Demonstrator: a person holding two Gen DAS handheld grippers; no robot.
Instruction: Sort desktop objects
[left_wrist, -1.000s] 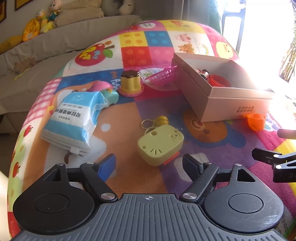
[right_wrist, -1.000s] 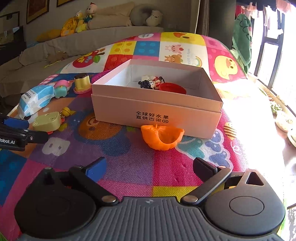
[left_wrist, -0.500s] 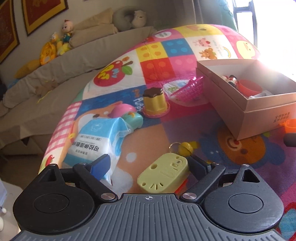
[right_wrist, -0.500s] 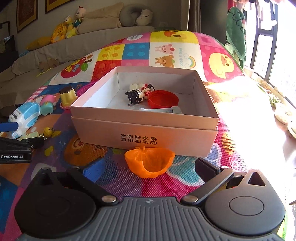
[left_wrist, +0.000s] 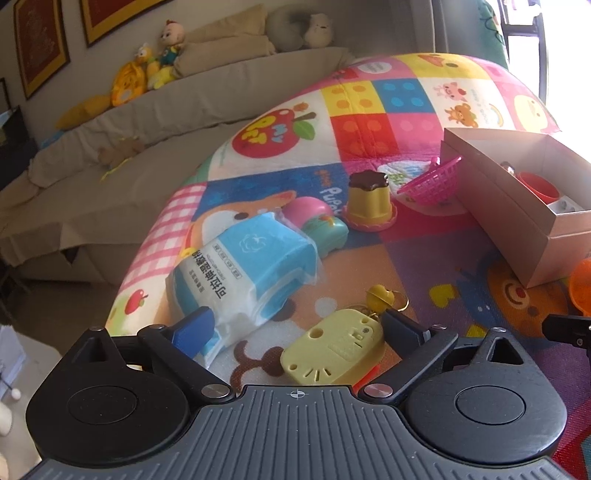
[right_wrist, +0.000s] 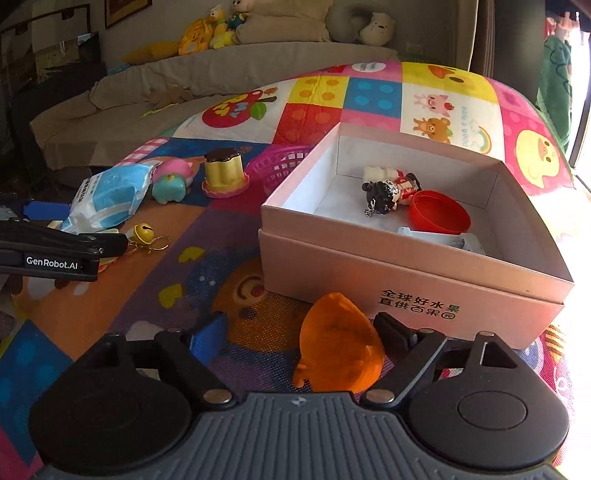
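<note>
Left wrist view: my left gripper (left_wrist: 297, 326) stands wide open around the yellow toy (left_wrist: 334, 347), whose right end touches the right finger (left_wrist: 400, 328); the left finger (left_wrist: 194, 328) is against the tissue pack (left_wrist: 245, 271). A bell (left_wrist: 380, 295) lies just past the toy. Open mat (left_wrist: 417, 258) runs far and right to the box (left_wrist: 517, 221); the mat's left edge is near.

Right wrist view: my right gripper (right_wrist: 299, 332) is wide open too, the orange cup (right_wrist: 338, 360) tipped between the fingers, touching the right one (right_wrist: 391, 330), gripped by neither. Just beyond sits the box, its near wall printed "全球好水果 直供百果园". My left gripper, at far left, reads "GenRobot.AI".

Half a second ago the toy lay less deep between my left fingers, and the cup sat upright ahead of my right gripper.
</note>
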